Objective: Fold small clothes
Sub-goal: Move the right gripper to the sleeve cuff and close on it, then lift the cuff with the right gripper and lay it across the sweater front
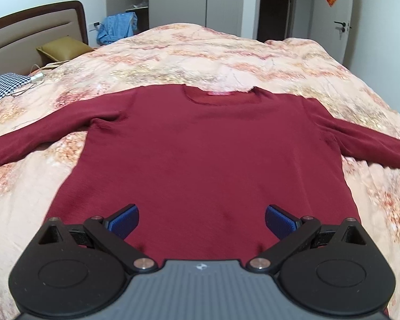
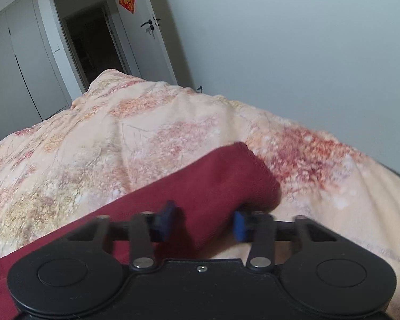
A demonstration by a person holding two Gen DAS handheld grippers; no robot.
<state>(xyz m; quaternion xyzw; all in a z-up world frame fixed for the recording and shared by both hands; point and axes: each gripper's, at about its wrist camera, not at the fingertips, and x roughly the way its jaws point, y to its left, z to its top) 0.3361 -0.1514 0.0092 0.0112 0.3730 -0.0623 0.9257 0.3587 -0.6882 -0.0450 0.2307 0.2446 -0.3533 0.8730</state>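
A dark red long-sleeved sweater [image 1: 200, 144] lies flat on the floral quilt [image 1: 205, 53], collar away from me and both sleeves spread out. My left gripper [image 1: 201, 221] is open above the sweater's bottom hem, its blue pads [image 1: 125, 221] wide apart and holding nothing. In the right wrist view my right gripper [image 2: 202, 224] is open, with the cuff end of the right sleeve [image 2: 221, 184] lying between its blue pads [image 2: 166, 221]. The pads do not press on the cloth.
A bed headboard [image 1: 37, 24], an olive pillow [image 1: 64, 49], a checked cloth [image 1: 2, 86] and a cable lie at the left. Blue clothes [image 1: 117, 28] hang by the wardrobe. An open door [image 2: 146, 34] and a plain wall [image 2: 293, 53] stand past the bed.
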